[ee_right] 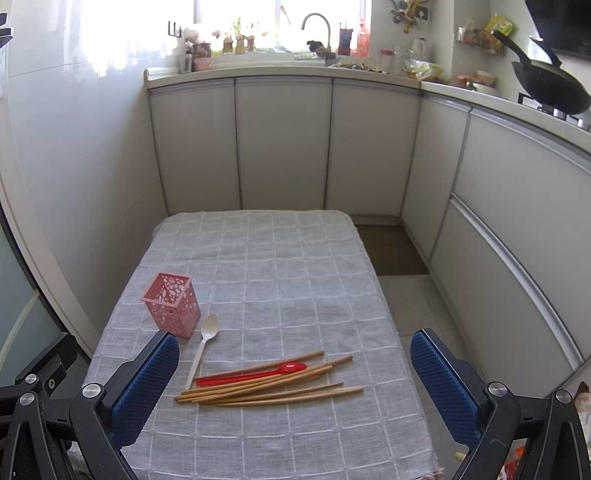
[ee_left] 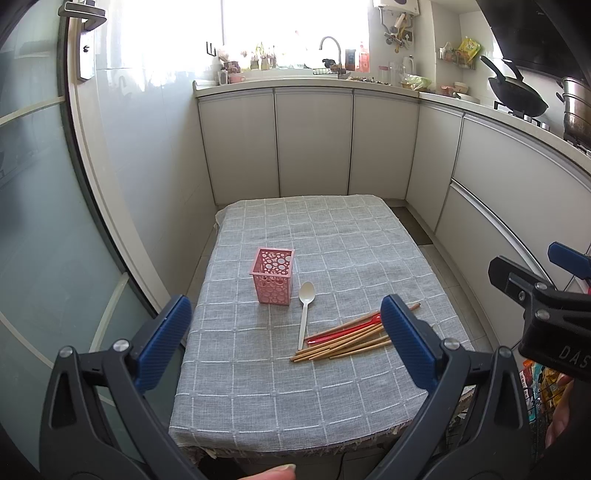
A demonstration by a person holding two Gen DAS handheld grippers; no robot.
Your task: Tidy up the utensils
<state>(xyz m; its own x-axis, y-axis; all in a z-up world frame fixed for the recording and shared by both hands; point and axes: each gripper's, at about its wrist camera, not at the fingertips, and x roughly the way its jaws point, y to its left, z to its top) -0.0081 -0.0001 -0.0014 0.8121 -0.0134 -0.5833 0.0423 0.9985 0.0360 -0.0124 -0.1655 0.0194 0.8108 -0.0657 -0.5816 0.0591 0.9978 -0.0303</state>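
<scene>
A pink perforated holder [ee_left: 273, 275] [ee_right: 172, 305] stands upright and empty on the grey checked tablecloth [ee_left: 317, 387] [ee_right: 280, 258]. A white plastic spoon [ee_left: 305, 314] [ee_right: 202, 349] lies just right of it. Several wooden chopsticks [ee_left: 343, 341] [ee_right: 269, 386] lie in a loose pile with a red plastic spoon [ee_left: 341, 331] [ee_right: 255, 373] on top. My left gripper [ee_left: 284, 343] hangs open above the near part of the table, nothing between its fingers. My right gripper [ee_right: 291, 387] is open too, held over the chopstick pile; its jaw also shows at the right edge of the left wrist view.
White kitchen cabinets [ee_right: 280, 144] wrap behind and to the right of the table, with a sink tap [ee_right: 317, 26] and a black wok [ee_right: 554, 92] on the counter. A glass door [ee_left: 33, 221] stands to the left. A brown floor mat [ee_right: 391, 251] lies beside the table.
</scene>
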